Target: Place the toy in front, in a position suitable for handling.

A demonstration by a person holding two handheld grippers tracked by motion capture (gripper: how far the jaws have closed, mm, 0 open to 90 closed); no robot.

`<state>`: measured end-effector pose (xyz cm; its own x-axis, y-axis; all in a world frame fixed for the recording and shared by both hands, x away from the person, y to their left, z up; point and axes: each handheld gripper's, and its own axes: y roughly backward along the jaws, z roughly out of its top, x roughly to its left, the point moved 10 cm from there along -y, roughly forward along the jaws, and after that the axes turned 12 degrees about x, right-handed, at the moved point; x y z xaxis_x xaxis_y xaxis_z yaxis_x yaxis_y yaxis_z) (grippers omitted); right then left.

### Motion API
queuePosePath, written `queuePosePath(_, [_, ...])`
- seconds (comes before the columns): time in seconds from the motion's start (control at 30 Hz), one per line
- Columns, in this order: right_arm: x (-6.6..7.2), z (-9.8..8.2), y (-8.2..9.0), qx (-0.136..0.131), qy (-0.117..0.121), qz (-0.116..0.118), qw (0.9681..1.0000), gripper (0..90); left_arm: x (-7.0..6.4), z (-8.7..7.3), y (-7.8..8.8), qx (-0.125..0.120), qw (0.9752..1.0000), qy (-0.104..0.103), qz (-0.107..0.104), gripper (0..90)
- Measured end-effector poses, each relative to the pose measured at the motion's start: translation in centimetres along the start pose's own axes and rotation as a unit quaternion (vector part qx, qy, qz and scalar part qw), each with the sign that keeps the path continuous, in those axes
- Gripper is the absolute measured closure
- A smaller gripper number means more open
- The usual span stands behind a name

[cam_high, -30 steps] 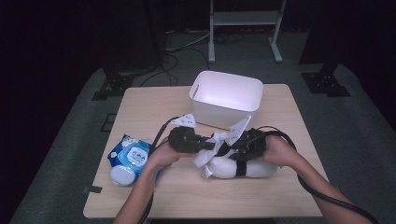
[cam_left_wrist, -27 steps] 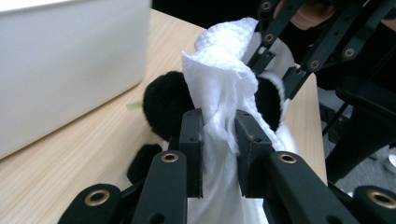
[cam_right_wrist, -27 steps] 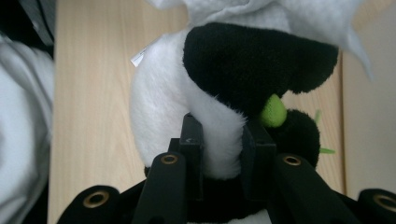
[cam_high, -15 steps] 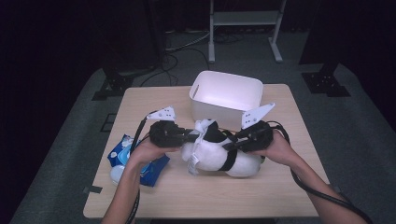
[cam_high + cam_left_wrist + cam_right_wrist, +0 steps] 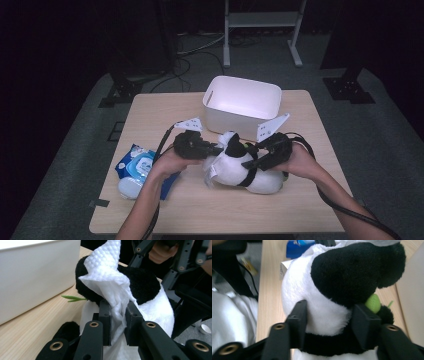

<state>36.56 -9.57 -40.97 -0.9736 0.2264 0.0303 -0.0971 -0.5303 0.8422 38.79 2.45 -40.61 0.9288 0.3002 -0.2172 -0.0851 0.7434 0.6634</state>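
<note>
While the panda plush toy (image 5: 245, 167) lies on its side at the centre of the surface (image 5: 280, 215), just in front of the white bin (image 5: 242, 102), the work in hand appears to be wiping the toy clean. At nine o'clock from the toy sits a blue pack of wet wipes (image 5: 135, 167), near the surface's left edge. Next, the left gripper (image 5: 117, 322) has its fingers pressed on a white wipe (image 5: 110, 282), pinching its bunched lower end; the wipe rises against the toy's black ear and head. The right gripper (image 5: 329, 325) stands at three o'clock of the toy, its fingers spread around the plush body and touching it on both flanks, so the toy is held steady. A green sprig shows by the toy's paw.

Judgement: the step under way is the wipe stroke across the head. The next move calls for the right gripper to maintain its hold while the left draws the wipe over the fur without losing the pinch.
</note>
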Motion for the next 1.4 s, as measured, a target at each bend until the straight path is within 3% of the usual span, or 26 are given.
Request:
queuePosePath(0.13, [0.1,0.3,0.3,0.037,0.01,-0.018,0.9991,37.3,-0.1,0.0,0.1,-0.002,1.0,-0.003,0.0,77.6])
queuePosePath(0.3, [0.0,0.5,0.7,0.057,0.008,-0.016,0.9982,31.2,-0.3,0.2,0.0,-0.002,1.0,-0.009,-0.003,76.6])
queuePosePath(0.6, [-0.1,1.0,0.9,0.126,0.014,-0.009,0.9918,26.9,-0.8,0.6,-0.7,0.0,0.9999,-0.013,-0.008,76.6])
queuePosePath(0.7, [0.0,0.9,0.4,0.144,0.01,-0.014,0.9895,37.3,-0.6,0.3,-1.2,0.003,0.9999,-0.009,-0.008,76.9])
queuePosePath(0.77, [0.1,0.7,0.2,0.148,0.023,-0.023,0.9884,48.5,-0.5,0.0,-1.5,0.011,0.9999,-0.009,-0.009,77.0])
queuePosePath(0.9, [0.1,0.7,0.0,0.125,0.04,-0.037,0.9906,63.4,-0.3,-0.4,-1.4,0.013,0.9999,-0.007,-0.003,77.0])
queuePosePath(1.03, [0.0,0.8,0.3,0.105,0.047,-0.041,0.9925,68.2,-0.5,-0.1,-0.9,0.009,0.9999,-0.01,0.003,77.1])
queuePosePath(1.3, [-0.8,0.1,1.6,0.072,0.023,-0.043,0.9962,70.1,-0.7,-0.4,-1.1,0.014,0.9998,-0.016,0.006,77.0])
queuePosePath(1.4, [-1.4,-0.5,2.3,0.061,0.009,-0.046,0.997,70.4,-0.5,-1.2,-1.7,0.027,0.9996,-0.01,0.008,76.9])
